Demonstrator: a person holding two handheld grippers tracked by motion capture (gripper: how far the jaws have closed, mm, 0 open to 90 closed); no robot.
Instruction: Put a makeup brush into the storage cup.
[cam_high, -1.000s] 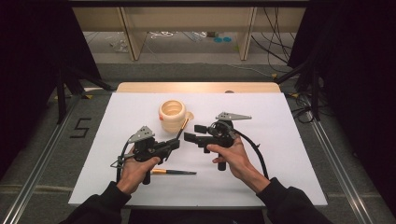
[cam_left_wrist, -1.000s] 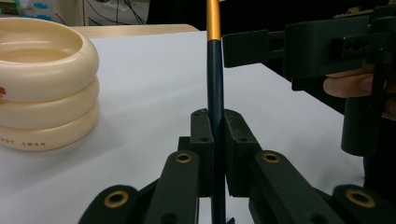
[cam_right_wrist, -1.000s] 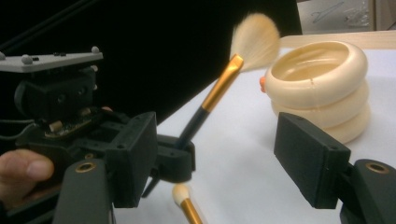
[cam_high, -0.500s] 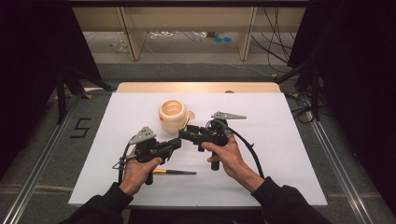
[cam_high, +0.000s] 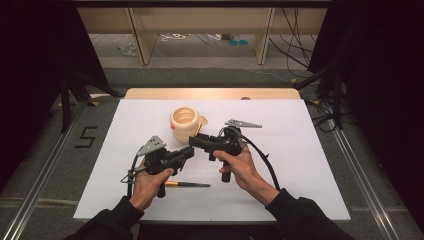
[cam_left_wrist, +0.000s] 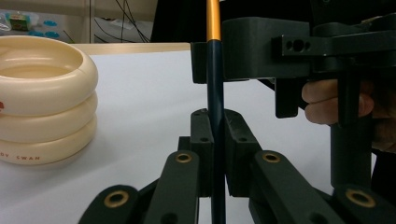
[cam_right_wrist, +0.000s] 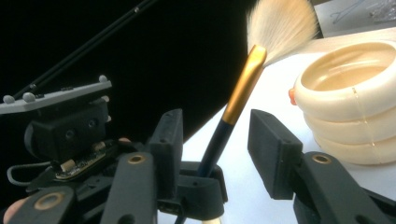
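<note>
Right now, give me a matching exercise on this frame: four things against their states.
1. brush
2. cream ringed cup
3. right hand-held gripper
4. second brush

a. lying flat on the white sheet
b. jaws apart around the handle, just been closing
c. clamped in the left hand-held gripper
d. standing upright

Pairs: 1-c, 2-d, 3-b, 4-a

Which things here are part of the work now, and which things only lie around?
In use: makeup brush, clamped by left gripper; right gripper, jaws just closing around it, not yet touching.
Lying about: cream ringed pot; second brush on the white board.
</note>
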